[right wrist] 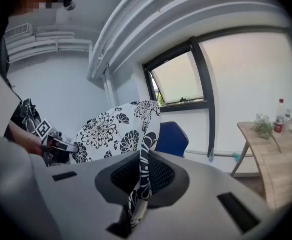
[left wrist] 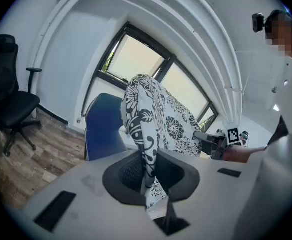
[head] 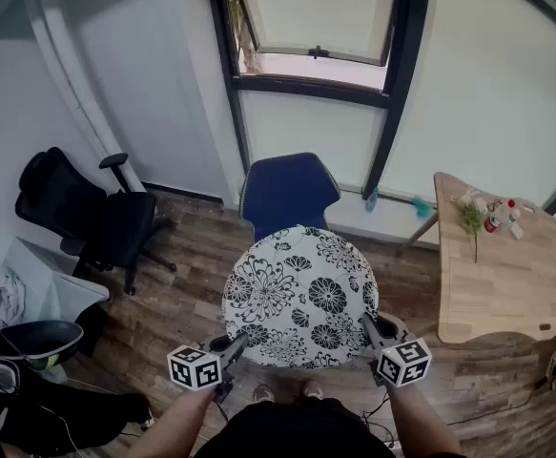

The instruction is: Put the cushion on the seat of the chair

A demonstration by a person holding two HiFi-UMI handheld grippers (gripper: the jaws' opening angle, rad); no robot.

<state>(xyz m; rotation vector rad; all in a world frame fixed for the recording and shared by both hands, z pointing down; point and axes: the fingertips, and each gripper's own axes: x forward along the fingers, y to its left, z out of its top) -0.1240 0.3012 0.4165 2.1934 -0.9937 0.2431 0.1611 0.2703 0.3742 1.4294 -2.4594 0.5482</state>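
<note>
Left gripper (left wrist: 147,170) and right gripper (right wrist: 141,176) are each clamped on the near rim of the round floral cushion (head: 301,294), one per side, holding it up off the floor in front of the person. Blue chair (head: 287,191) lies straight ahead, just past the cushion's far edge. Both grippers are about equally near it, so the move probably goes forward, then down.

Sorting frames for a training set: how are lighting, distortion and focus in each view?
Head view: soft even daylight, the cushion sharp, the window frame bowed by the wide lens. Left gripper view: black vignetted corners, the cushion fold at the jaws slightly soft. Right gripper view: window panes washed out white, the same dark corners.
</note>
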